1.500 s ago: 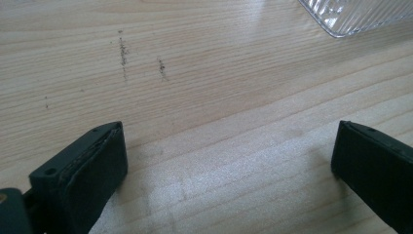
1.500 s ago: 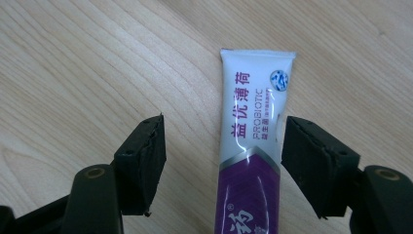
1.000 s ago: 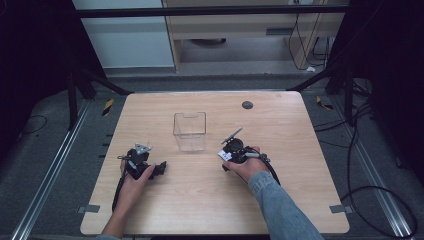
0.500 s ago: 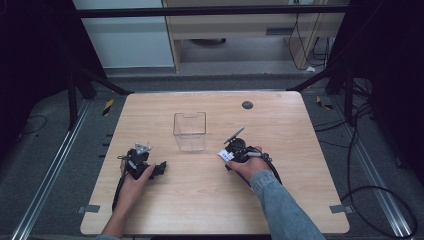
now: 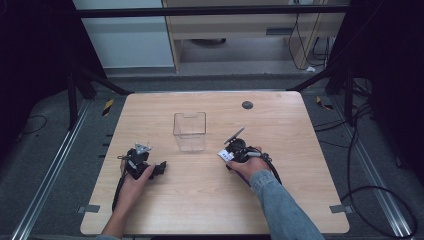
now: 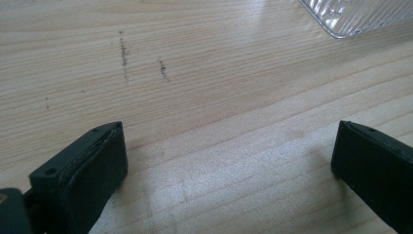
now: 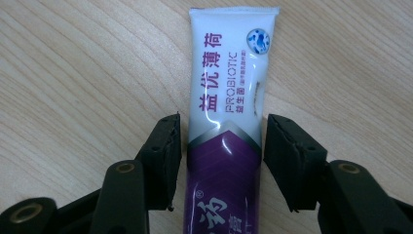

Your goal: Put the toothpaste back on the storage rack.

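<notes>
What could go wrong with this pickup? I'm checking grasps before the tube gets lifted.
The right gripper has been closing around the toothpaste tube, which lies flat on the table; slim gaps remain at both pads, so lifting now might leave it behind. The jaws straddle the soft, glossy body, so it may squash or slip. The clear plastic container stands close by and could be knocked during the carry.

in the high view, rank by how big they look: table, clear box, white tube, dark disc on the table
1. table
2. clear box
3 and 4. white tube and dark disc: both tiny, and the tube is partly hidden by the right tongs, so unranked.
</notes>
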Demonstrator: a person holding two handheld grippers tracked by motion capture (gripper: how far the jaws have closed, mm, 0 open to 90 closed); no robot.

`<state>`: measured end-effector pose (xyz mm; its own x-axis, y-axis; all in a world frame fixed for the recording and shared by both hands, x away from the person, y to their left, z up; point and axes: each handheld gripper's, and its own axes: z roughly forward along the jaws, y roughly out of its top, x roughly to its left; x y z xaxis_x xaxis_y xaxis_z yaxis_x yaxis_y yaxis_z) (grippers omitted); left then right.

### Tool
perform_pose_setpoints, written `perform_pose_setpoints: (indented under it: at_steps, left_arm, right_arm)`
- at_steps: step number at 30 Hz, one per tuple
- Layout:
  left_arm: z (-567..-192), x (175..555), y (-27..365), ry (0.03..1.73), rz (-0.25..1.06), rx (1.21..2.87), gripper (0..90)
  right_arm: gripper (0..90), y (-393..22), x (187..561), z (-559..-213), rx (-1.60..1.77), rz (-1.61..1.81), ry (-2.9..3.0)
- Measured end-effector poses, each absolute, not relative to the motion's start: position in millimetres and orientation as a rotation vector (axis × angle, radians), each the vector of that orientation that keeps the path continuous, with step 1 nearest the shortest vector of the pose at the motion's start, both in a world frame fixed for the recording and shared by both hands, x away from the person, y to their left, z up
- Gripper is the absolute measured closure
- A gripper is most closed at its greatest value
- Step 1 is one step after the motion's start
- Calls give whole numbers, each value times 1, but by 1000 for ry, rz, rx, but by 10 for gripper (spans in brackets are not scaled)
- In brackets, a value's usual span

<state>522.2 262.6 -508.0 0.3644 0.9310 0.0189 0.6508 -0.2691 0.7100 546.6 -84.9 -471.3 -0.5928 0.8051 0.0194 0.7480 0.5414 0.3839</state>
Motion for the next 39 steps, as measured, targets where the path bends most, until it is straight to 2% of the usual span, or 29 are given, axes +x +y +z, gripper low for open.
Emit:
perform_pose_setpoints:
  at_steps: [21, 30, 39]
  left_arm:
    - [-508, 523, 263, 1366, 592, 2014, 0]
    - [-508, 524, 263, 1366, 593, 2013, 0]
    - [-508, 524, 263, 1368, 592, 2015, 0]
  right_arm:
    - [564, -84, 547, -472, 1292, 519, 2616]
    - [663, -89, 549, -471, 1308, 538, 2624]
    - [716, -90, 549, -470, 1327, 541, 2622]
